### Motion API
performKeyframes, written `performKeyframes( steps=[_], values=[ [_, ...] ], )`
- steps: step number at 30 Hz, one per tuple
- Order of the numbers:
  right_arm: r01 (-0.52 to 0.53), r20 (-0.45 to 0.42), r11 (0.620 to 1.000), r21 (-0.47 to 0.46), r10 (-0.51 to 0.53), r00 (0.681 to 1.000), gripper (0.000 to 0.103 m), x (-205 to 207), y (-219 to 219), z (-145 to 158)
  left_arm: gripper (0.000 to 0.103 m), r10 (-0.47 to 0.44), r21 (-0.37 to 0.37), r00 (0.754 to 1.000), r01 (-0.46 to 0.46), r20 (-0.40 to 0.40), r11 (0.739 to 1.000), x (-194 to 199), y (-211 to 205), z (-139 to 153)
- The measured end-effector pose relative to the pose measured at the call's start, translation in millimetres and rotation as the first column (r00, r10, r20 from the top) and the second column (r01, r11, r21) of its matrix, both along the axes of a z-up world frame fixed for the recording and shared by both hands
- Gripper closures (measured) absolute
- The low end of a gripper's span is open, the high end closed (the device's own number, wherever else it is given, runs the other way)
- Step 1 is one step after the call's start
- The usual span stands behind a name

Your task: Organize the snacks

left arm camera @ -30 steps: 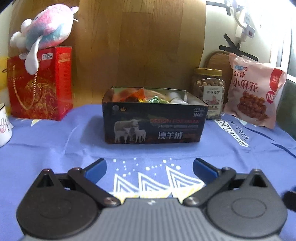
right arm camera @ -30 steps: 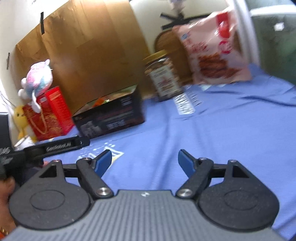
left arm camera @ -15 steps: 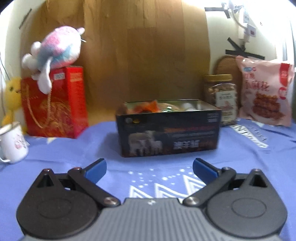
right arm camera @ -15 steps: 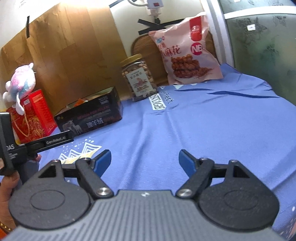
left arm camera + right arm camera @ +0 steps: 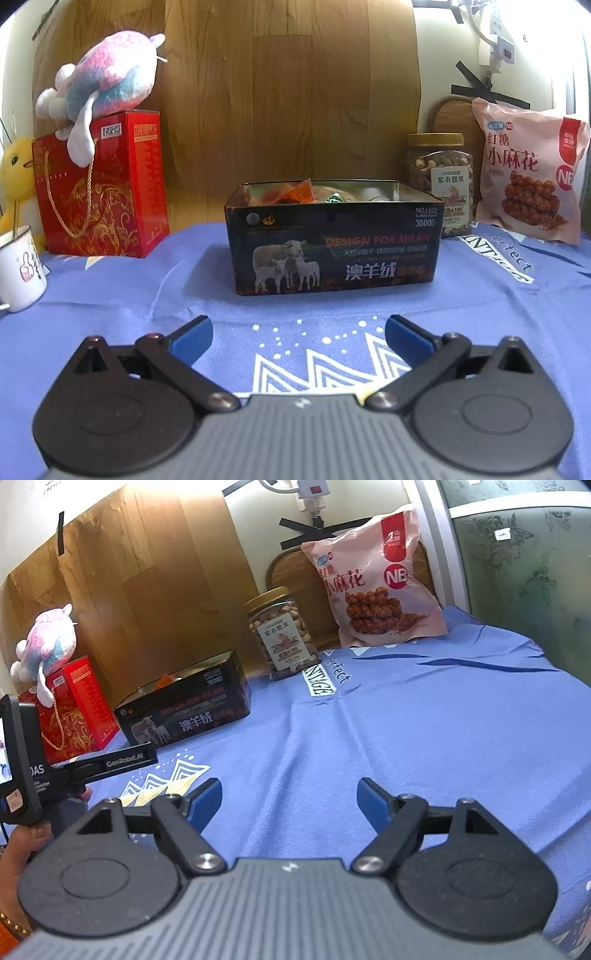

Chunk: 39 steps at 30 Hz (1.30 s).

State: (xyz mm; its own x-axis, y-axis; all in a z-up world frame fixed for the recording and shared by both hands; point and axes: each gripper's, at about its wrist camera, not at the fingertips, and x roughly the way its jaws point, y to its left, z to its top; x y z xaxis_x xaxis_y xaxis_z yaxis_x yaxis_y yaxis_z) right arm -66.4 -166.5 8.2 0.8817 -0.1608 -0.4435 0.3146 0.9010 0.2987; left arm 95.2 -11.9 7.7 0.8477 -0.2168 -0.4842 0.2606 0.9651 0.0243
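Note:
A black tin box (image 5: 332,251) (image 5: 188,712) with a sheep picture stands on the blue cloth, holding small snack packets; an orange packet (image 5: 295,194) shows above its rim. Right of it stand a clear nut jar (image 5: 439,181) (image 5: 282,631) with a gold lid and a pink bag of twisted snacks (image 5: 528,173) (image 5: 373,583). My left gripper (image 5: 298,336) hangs open in front of the box, with nothing between its fingers. My right gripper (image 5: 290,800) is open over bare cloth, well short of the jar and bag.
A red gift bag (image 5: 103,188) topped by a pink-blue plush (image 5: 107,85) stands at the left, with a yellow plush (image 5: 16,173) and a white mug (image 5: 20,269) nearer. A wooden panel (image 5: 288,92) backs the table. A hand (image 5: 22,849) holds the left gripper's handle.
The left gripper has drawn back and levelled, so the box sits farther off and the mug and yellow plush came into view. The right view swung from a blurred tilt to steady.

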Motion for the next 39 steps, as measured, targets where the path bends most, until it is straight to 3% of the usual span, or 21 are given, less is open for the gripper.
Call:
performKeyframes(
  steps=[12,26,31,39],
  values=[
    [-0.029,0.006,0.999,0.020,0.029,1.000,0.021,-4.5,1.6,-0.1,0.000,0.000,0.007,0.997,-0.001,0.071,1.000,-7.1,-0.6,2.7],
    [-0.047,-0.026,0.998,0.039,0.048,0.999,0.021,-0.9,10.9,-7.9,0.000,-0.051,0.050,0.998,0.049,0.044,0.998,-11.1,-8.0,0.9],
    [-0.036,-0.034,0.999,0.035,0.038,0.999,0.021,-1.8,10.9,-9.1,0.000,-0.078,0.002,0.997,0.078,0.013,0.997,-9.4,-3.0,3.6],
    [-0.034,-0.037,0.999,0.030,0.035,0.999,0.021,-0.4,11.8,-8.9,0.000,-0.051,-0.031,0.999,0.051,0.007,0.998,-9.5,2.9,10.2]
  ],
)
